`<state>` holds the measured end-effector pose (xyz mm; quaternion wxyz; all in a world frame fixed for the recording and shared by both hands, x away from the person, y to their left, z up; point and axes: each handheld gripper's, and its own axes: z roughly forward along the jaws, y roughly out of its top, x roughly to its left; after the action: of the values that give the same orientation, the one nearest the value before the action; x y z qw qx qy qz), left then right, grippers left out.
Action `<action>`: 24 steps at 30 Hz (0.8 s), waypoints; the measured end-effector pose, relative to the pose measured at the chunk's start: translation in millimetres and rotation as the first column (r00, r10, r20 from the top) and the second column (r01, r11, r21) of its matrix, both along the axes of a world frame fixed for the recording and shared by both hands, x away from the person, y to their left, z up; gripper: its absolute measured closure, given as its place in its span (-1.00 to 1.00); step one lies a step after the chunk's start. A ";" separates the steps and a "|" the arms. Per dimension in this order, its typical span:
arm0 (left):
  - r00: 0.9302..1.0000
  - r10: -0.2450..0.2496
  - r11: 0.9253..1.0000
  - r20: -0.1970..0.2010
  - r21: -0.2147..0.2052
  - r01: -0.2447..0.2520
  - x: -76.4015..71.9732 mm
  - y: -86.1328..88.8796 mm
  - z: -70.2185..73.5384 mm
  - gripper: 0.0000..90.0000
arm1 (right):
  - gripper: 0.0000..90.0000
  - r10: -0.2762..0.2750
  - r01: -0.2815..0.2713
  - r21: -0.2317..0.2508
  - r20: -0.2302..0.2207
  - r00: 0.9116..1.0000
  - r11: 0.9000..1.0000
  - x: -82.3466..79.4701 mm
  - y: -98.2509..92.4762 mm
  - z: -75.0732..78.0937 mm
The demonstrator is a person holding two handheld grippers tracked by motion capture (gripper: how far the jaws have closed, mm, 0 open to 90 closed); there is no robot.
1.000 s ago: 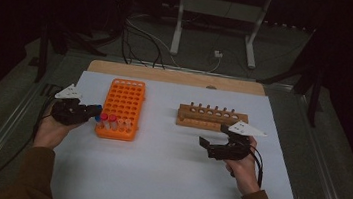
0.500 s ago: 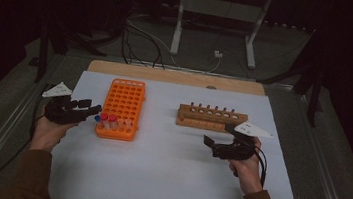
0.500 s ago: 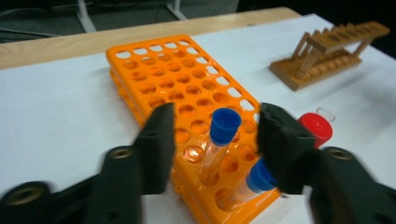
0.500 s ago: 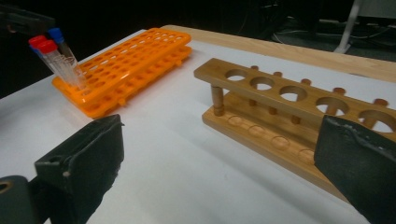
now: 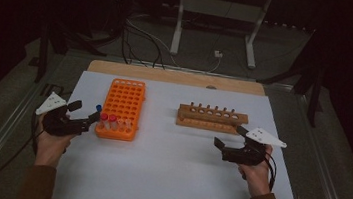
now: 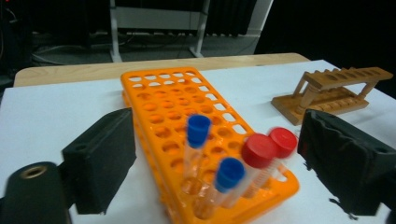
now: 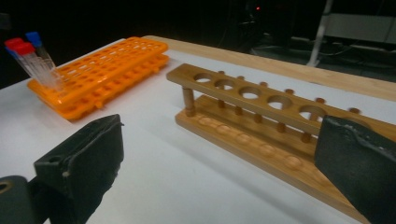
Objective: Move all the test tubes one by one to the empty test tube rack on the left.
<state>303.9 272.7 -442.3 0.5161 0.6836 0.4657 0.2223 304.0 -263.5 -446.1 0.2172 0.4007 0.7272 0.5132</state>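
The capped tubes (image 6: 219,172) are standing in the near end of the orange rack (image 6: 163,93), 2 with blue caps and 2 with red caps. The left gripper (image 5: 84,112) is sitting just beside them; its jaws have just been opening and are now wide apart, holding nothing, with the tubes framed between them, probably so it can take one. The right gripper (image 5: 228,137) is also gaping wide and empty, resting near the wooden rack (image 7: 261,116). That rack's holes are all empty, I think waiting for the tubes.
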 end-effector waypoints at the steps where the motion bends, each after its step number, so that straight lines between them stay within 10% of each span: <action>1: 1.000 0.003 1.000 0.013 0.004 -0.003 -3.5 -2.7 -1.7 -0.76 | -0.96 -0.004 0.004 0.002 0.005 1.000 1.000 -1.6 -2.2 -1.1; 24: 0.991 0.097 0.995 0.094 0.026 -0.100 -49.9 -19.8 -22.7 -0.98 | -1.00 -0.084 0.082 0.043 0.043 0.996 0.996 -29.6 -43.7 -18.5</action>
<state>253.9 252.9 -465.0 0.5151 0.6566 0.4709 0.2859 274.4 -307.1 -464.7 0.2463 0.4235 0.6941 0.5274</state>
